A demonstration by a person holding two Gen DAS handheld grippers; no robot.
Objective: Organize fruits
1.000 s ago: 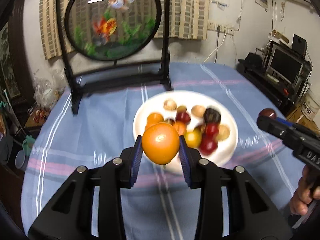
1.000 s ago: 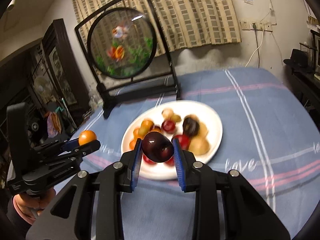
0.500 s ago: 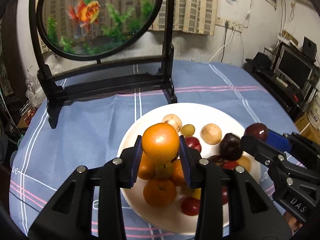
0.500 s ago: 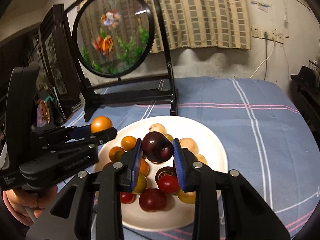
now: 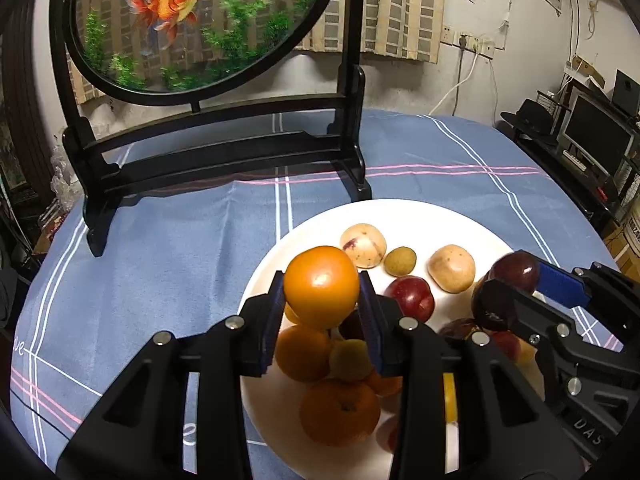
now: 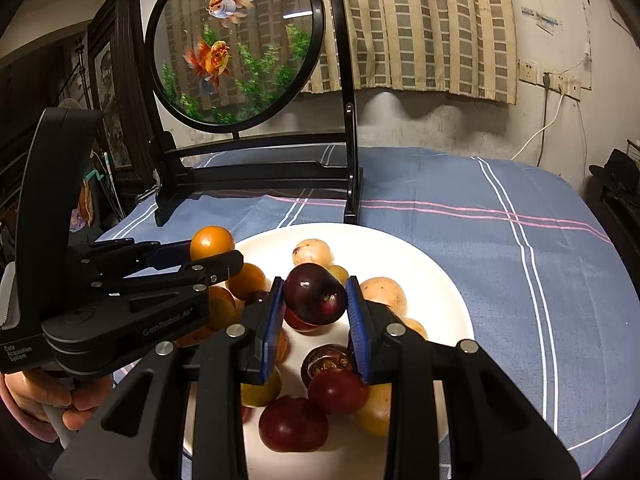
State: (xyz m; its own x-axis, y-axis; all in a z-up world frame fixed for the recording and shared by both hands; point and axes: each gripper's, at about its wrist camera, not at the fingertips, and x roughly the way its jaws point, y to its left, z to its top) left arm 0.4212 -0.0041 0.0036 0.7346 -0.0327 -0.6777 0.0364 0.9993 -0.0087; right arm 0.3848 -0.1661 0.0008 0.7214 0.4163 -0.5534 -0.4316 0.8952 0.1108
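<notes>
**Two fruits poised over the plate**

While both pairs of tongs hang above the white plate [image 5: 472, 220], each carries one fruit. Over the plate's left side, the left tongs [image 5: 322, 300] have the orange [image 5: 322, 286] between their blue pads, which have just eased apart a little yet still touch it on both sides. Directly beneath it, on the plate, sits a heap of other oranges [image 5: 340, 416], so the fruit lies straight down the tongs' line from its own kind; letting go here would, I judge, drop it onto that heap.

Over the plate's right half, the right tongs [image 6: 316, 304] enclose the dark plum [image 6: 314, 294]; their jaws have also just been opening, and a thin gap shows at the right pad, so the grip looks about spent. Red and dark fruits [image 6: 294, 424] lie on the plate right below. Neither fruit has a long axis to mind; both are round and may roll.

Writing: "GenRoboLAI", as near as I can read it, and "Data Acquisition System" on the left tongs' body, "DAS" on the right's, and "love" stitched on the blue tablecloth [image 6: 500, 200] left of the plate.
</notes>
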